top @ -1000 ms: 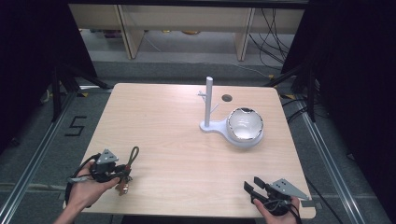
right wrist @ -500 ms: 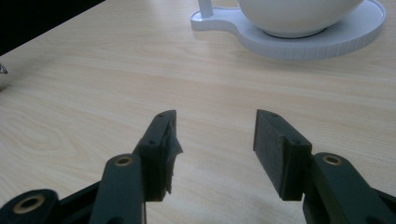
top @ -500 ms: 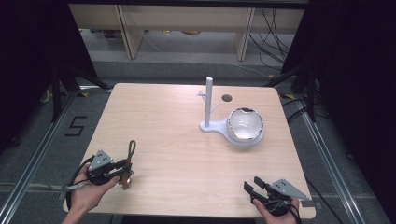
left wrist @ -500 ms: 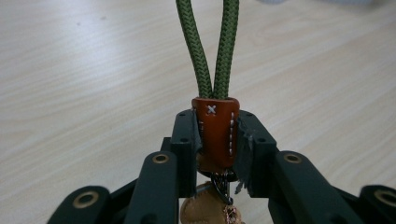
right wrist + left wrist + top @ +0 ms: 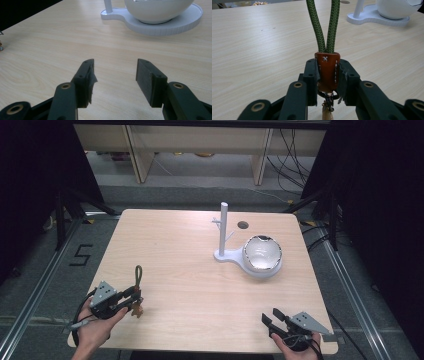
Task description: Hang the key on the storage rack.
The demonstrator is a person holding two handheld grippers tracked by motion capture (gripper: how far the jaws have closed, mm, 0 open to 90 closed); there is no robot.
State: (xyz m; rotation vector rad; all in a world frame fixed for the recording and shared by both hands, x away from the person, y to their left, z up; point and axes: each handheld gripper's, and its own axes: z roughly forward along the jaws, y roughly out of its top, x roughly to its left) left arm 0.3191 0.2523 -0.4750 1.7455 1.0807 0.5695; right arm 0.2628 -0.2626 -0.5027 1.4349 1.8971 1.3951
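While the left gripper (image 5: 131, 299) rests near the front left corner of the bench (image 5: 190, 270), its jaws are closed tight on the brown leather sleeve of a keychain (image 5: 327, 72), one pad on each flat side. I think this low hold is chosen so that the green cord loop (image 5: 137, 274) stays free and points away from the hand, toward the white stand (image 5: 223, 232) that is well apart at the far right; a loop left free like this could go over one of the small pegs of the stand. The right gripper (image 5: 274, 322) lies at the front right edge, and its jaws have just been opening, with nothing between them.

The keychain is small: a doubled cord of braided olive green, a sleeve of orange-brown leather with white stitches and a little cross, and under it a metal ring with a pale pendant. Beside the post, a white bowl (image 5: 262, 256) sits on the base of the stand.
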